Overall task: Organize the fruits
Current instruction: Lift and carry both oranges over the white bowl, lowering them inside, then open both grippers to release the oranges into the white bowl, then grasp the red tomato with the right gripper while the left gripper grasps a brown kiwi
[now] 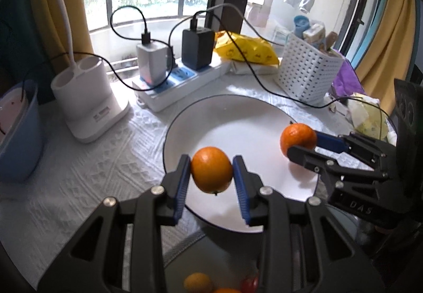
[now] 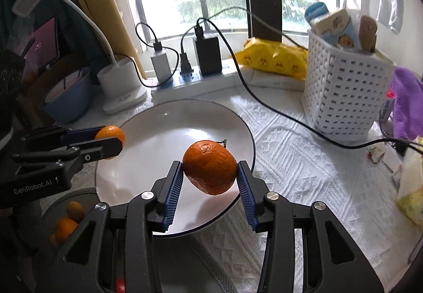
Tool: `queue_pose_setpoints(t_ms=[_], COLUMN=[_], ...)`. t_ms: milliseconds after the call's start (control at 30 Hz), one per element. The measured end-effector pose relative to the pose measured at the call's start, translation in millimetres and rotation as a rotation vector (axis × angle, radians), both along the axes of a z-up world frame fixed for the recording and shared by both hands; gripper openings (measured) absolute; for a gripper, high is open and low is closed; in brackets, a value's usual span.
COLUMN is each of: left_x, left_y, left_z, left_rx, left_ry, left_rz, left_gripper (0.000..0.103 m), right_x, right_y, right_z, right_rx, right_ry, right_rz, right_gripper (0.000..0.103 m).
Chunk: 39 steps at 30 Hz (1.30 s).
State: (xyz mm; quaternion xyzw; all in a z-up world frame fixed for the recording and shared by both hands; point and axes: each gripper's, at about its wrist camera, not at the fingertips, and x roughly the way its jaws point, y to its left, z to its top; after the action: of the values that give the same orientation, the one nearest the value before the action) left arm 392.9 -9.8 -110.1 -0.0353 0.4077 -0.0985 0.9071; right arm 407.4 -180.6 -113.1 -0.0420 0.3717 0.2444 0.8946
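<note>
Left tool (image 1: 211, 170) clamping smooth round orange (image 1: 211, 170) | right tool (image 2: 210, 168) clamping dimpled orange mandarin (image 2: 210, 167) | you are hovering over white round plate (image 2: 148, 134), mid-frame: lower before releasing, keep them apart.

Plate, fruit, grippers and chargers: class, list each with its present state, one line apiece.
Left gripper: shut on smooth orange, over plate.
Right gripper: shut on stemmed orange, over plate.
White plate: nothing lying on it.
Grey charger: plugged into power strip.
Black charger: plugged in.
</note>
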Motion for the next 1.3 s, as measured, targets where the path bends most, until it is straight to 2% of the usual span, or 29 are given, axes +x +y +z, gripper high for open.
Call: queue_pose_setpoints(t_ms=[233,433,533,1000,1300], left_x=[8.9,5.9,2.0,-52.6,-93.6], left_y=[0.2,3.1,5.2,15.0,17.3], left_z=[-6.8,1.1,5.0,48.0,61.2], left_rx=[-0.021,-0.010,-0.026,-0.048,-0.052], left_ry=[0.026,0.002,-0.001,-0.112,-0.161], left_rz=[-0.015,-0.005,-0.004,0.028,0.040], left_gripper=[0.034,0.035,0.045,0.045,0.045], right_x=[5.3,5.7,3.7,-42.3,-81.6], right_y=[9.4,10.4,12.0,6.7,-4.0], right_z=[-3.9,-2.0,3.2,46.6,60.9], right_rx=[-0.014,-0.023,-0.025,-0.019,-0.021], right_ry=[0.008,0.013,-0.001,-0.096,-0.128], right_rz=[0.008,0.001,-0.001,-0.026,-0.047], right_gripper=[0.044,0.045,0.046,0.049,0.050])
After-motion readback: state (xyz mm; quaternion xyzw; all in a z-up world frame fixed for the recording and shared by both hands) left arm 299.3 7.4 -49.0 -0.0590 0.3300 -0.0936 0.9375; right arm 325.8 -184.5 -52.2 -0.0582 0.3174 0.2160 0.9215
